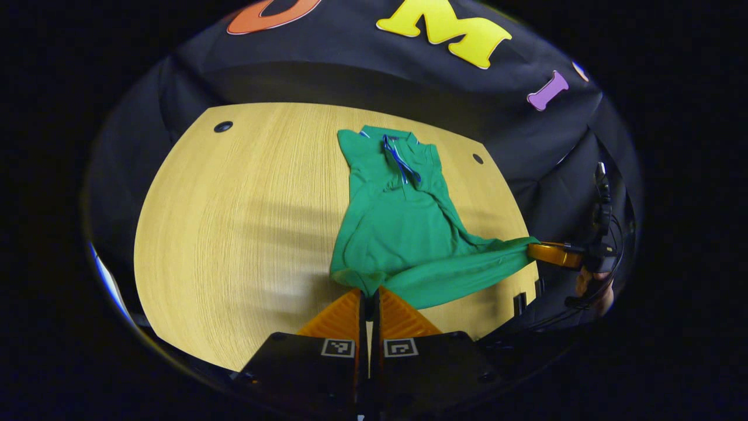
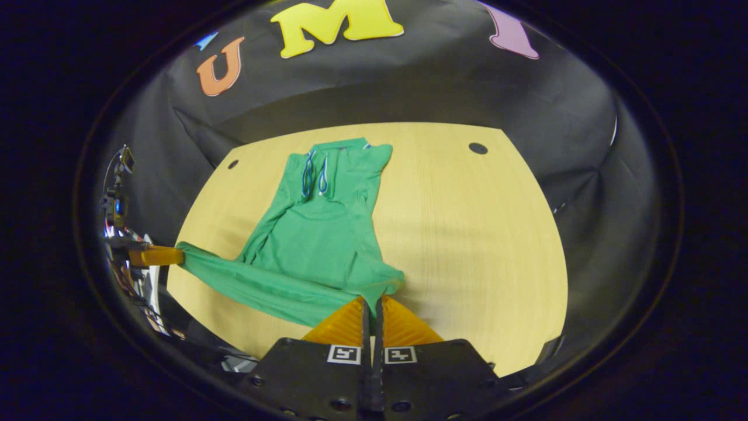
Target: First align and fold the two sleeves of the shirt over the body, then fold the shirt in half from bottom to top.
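Both of your grippers are pinched closed on the green polo shirt's (image 1: 403, 234) hem: left gripper (image 1: 369, 295) at 6 o'clock, right gripper (image 2: 371, 301) likewise. Careful, the 2 corners sag unevenly; lifting now could drag the folded sleeves askew across the wooden table (image 1: 234, 234).

No text, label or number can be read.

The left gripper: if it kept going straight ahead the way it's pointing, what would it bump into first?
The left gripper already pinches the green shirt's hem; straight on, it would likely plough into the shirt's body on the table, toward the collar.
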The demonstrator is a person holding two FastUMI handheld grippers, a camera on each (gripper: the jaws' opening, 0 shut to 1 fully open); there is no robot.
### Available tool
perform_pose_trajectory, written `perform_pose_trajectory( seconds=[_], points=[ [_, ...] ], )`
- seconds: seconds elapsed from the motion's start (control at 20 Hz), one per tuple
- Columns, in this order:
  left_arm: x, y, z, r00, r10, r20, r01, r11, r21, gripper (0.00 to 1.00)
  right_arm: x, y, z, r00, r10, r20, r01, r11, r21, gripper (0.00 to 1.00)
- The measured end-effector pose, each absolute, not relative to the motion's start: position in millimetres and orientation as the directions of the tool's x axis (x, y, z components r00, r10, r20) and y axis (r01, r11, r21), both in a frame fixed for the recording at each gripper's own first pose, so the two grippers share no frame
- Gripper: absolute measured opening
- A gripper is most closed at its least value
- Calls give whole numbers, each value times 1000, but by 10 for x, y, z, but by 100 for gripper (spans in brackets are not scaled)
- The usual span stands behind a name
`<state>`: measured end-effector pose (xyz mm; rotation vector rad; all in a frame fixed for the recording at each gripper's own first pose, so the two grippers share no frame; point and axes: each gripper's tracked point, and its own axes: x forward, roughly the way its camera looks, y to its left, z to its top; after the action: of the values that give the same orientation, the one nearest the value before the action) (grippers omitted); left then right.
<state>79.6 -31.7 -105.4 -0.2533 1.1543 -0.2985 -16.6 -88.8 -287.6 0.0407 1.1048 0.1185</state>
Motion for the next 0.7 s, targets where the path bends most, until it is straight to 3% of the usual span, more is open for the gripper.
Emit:
perform_pose_trajectory(
  seconds=[0.55,0.7],
  points=[
    [2211,-283,-607,602,-325,-729,142,942,-304,4,1261,-907,-2292,640,76,-765,-76,996,36,0],
    [2572,-265,-621,626,-298,-720,133,951,-278,4,1654,-871,-2277,672,76,-737,-96,995,15,0]
  ],
)
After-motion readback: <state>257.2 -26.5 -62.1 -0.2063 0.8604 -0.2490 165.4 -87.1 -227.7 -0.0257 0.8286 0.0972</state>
